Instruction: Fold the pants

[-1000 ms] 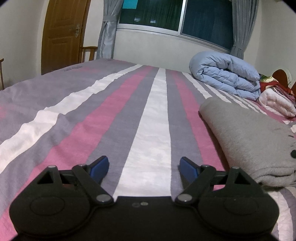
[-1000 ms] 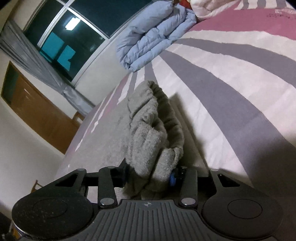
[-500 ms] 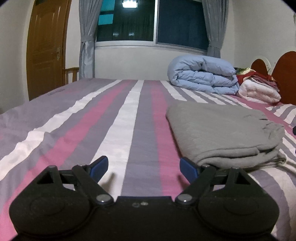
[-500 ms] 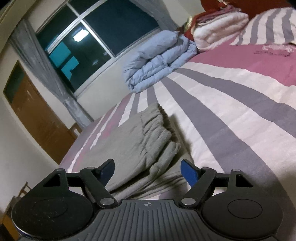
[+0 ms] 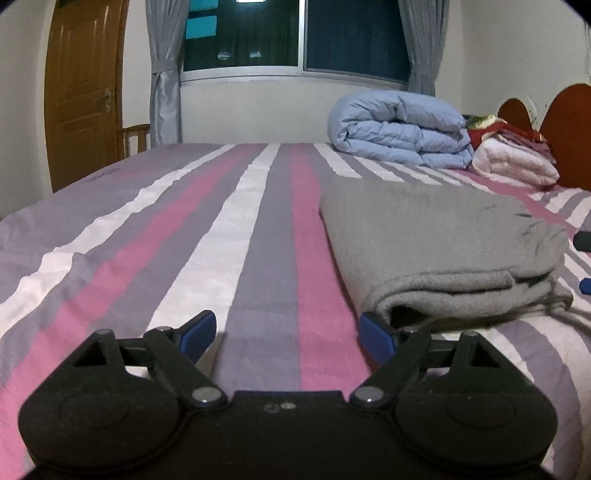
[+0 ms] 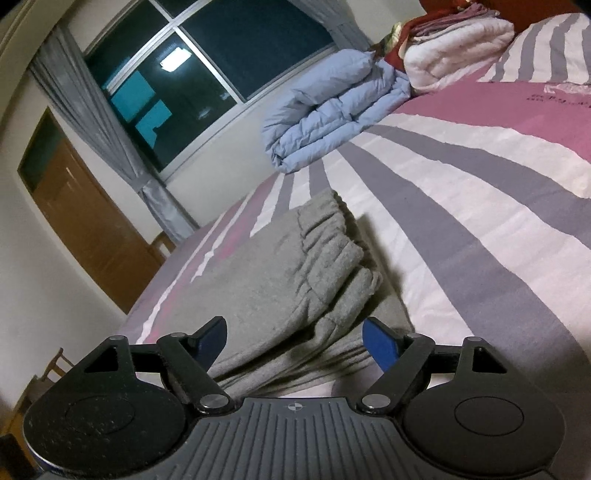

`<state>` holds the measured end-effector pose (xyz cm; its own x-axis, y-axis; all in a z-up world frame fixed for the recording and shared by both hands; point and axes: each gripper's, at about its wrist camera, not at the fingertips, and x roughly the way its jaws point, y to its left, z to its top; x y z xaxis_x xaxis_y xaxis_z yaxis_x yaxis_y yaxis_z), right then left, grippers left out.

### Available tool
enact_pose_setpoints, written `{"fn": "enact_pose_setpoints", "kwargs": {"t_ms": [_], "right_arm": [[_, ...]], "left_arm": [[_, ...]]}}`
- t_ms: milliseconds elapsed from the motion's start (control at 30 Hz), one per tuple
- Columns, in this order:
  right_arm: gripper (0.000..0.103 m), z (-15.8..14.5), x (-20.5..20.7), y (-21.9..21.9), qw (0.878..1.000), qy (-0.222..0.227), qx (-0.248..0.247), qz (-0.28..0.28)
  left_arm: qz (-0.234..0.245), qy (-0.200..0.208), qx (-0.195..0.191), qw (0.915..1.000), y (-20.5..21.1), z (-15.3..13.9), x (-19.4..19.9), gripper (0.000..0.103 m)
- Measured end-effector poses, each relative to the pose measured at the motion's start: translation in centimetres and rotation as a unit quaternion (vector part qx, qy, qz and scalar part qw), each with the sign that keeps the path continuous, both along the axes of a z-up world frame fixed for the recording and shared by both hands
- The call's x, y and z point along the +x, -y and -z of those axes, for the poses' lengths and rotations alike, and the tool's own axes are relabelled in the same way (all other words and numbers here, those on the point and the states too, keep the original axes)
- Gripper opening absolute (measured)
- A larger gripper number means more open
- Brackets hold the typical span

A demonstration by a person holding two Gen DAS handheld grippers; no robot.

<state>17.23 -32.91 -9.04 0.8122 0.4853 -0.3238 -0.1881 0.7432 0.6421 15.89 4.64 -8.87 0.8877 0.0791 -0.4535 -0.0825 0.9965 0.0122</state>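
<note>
We see a striped bed (image 5: 240, 229), a dark window (image 5: 295, 35) at twelve o'clock, a wooden door (image 5: 83, 92) at ten, white walls (image 5: 255, 110).

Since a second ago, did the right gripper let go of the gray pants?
Yes. The right hand-held gripper was shut on the gray pants; now its jaws stand apart, and the pants lie folded on the striped bedspread.
</note>
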Motion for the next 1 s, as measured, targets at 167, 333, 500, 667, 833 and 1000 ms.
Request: {"fn": "enact_pose_setpoints", "kwargs": {"t_ms": [167, 333, 500, 667, 833, 1000], "right_arm": [[0.080, 0.2, 0.0, 0.5, 1.000, -0.004, 0.008, 0.005], [0.080, 0.1, 0.1, 0.4, 1.000, -0.003, 0.002, 0.001], [0.080, 0.4, 0.2, 0.8, 1.000, -0.007, 0.003, 0.008], [0.080, 0.5, 0.5, 1.0, 1.000, -0.011, 0.008, 0.010], [0.080, 0.6, 0.8, 0.6, 1.000, -0.013, -0.004, 0.003], [0.080, 1.0, 1.2, 2.5, 0.999, -0.024, 0.021, 0.035]], "left_arm": [[0.012, -0.016, 0.038, 0.9991, 1.4, 0.7, 0.4, 0.077], [0.011, -0.023, 0.027, 0.9993, 1.2, 1.2, 1.5, 0.079], [0.017, -0.023, 0.016, 0.9995, 1.3, 0.5, 0.5, 0.077], [0.043, -0.009, 0.020, 0.9988, 2.3, 0.3, -0.1, 0.077], [0.018, -0.017, 0.021, 0.9995, 1.0, 1.1, 2.2, 0.083], [0.012, -0.021, 0.010, 0.9996, -0.8, 0.5, 0.5, 0.083]]}}
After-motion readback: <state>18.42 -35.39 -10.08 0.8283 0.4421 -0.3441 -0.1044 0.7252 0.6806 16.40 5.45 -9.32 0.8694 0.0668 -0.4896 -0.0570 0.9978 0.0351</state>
